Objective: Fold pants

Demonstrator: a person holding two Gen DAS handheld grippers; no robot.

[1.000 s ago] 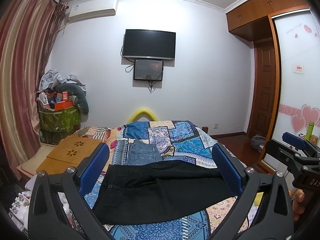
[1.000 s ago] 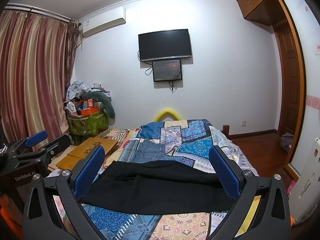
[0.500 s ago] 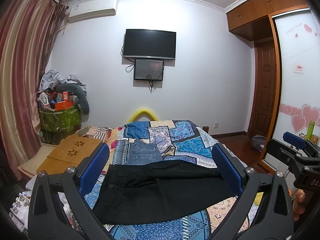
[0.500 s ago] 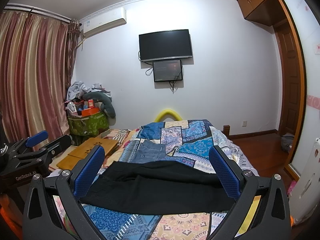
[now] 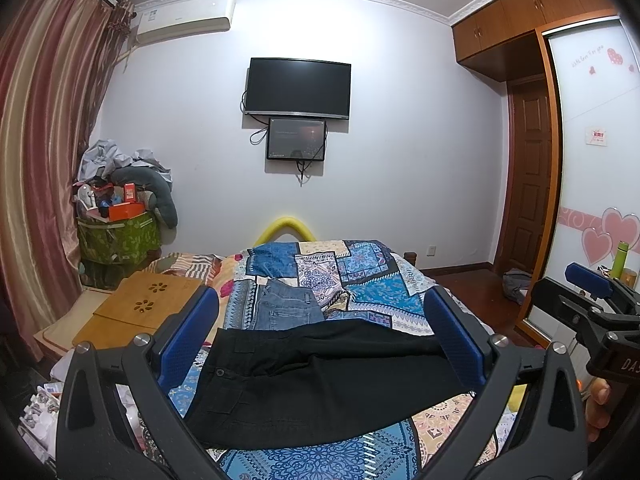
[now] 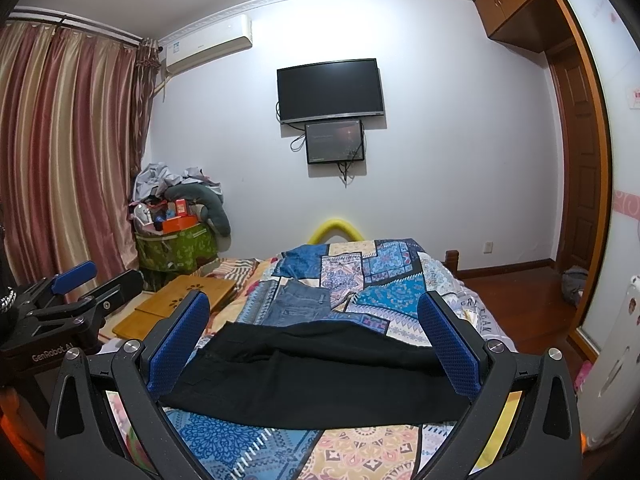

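Black pants [image 5: 320, 380] lie flat across the near end of the patchwork bed [image 5: 372, 280], waistband and button to the left, legs running right. They also show in the right wrist view [image 6: 316, 376]. My left gripper [image 5: 320, 320] is open and empty, held above the pants without touching them. My right gripper [image 6: 314, 316] is open and empty, also above the pants. The right gripper shows at the right edge of the left wrist view [image 5: 592, 308]; the left gripper shows at the left edge of the right wrist view [image 6: 72, 296].
Folded blue jeans [image 5: 286, 308] lie on the bed just beyond the black pants. A wooden lap table [image 5: 140, 312] sits left of the bed. A green bin piled with clutter [image 5: 116, 236] stands by the curtain. A wardrobe [image 5: 592, 200] stands at right.
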